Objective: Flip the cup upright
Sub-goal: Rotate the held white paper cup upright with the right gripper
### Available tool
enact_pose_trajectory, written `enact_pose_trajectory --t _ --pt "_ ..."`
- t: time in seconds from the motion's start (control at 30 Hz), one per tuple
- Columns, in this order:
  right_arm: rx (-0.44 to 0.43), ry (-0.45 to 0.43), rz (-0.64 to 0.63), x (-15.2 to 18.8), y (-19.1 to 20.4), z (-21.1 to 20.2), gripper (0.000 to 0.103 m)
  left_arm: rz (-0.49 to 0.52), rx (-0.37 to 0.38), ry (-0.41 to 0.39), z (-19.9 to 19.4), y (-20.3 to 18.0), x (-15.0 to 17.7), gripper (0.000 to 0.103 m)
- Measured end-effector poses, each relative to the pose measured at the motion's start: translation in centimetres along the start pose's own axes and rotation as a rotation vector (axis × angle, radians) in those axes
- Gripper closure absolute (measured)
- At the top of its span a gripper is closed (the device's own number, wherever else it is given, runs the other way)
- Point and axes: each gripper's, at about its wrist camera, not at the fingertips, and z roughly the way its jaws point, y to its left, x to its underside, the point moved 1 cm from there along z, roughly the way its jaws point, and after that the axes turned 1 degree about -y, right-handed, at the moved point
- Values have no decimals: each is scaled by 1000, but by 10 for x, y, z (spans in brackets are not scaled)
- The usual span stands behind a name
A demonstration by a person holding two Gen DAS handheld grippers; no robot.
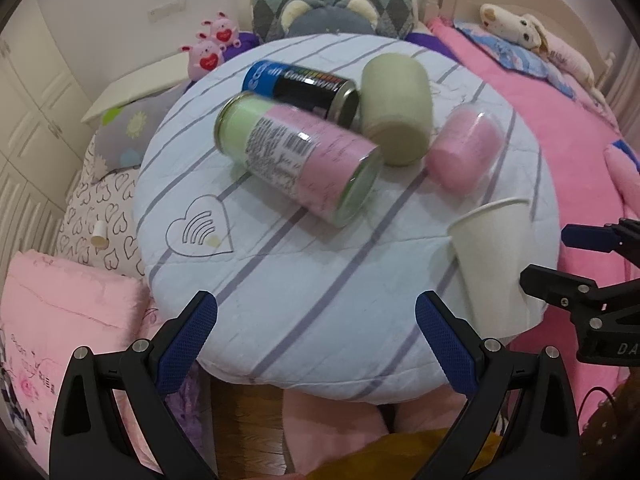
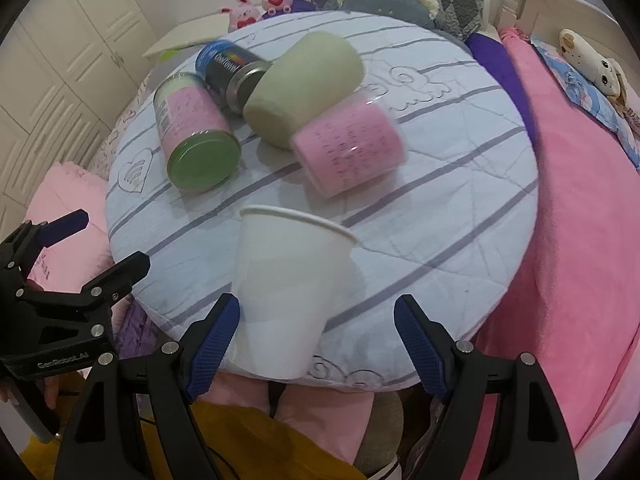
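Observation:
A white paper cup stands upright, mouth up, near the front edge of the round striped cushion. It also shows in the left wrist view at the cushion's right edge. My right gripper is open, its fingers on either side of the cup's lower part, not touching it. My left gripper is open and empty over the cushion's front edge, left of the cup. The right gripper shows in the left wrist view beside the cup.
Several things lie on their sides at the cushion's back: a pink and green can, a blue and black can, a pale green cup, a pink roll in clear wrap. Pink bedding lies right, pillows and plush toys behind.

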Motion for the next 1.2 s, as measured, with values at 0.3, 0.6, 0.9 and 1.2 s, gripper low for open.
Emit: enact_pose_trajectory --t 0.3,0.6,0.9,1.2 --pt "-52 -42 31 -1 -37 -13 22 -8 16 -6 -4 -34 -13 2" --pt "-77 -58 77 -4 -82 -11 22 -27 44 7 0 -72 -29 2" --pt "-113 -39 81 -3 -112 6 22 -66 -4 63 19 -90 -37 2" --pt "-135 3 48 -5 -118 29 22 -101 -39 122 42 -92 -38 2"
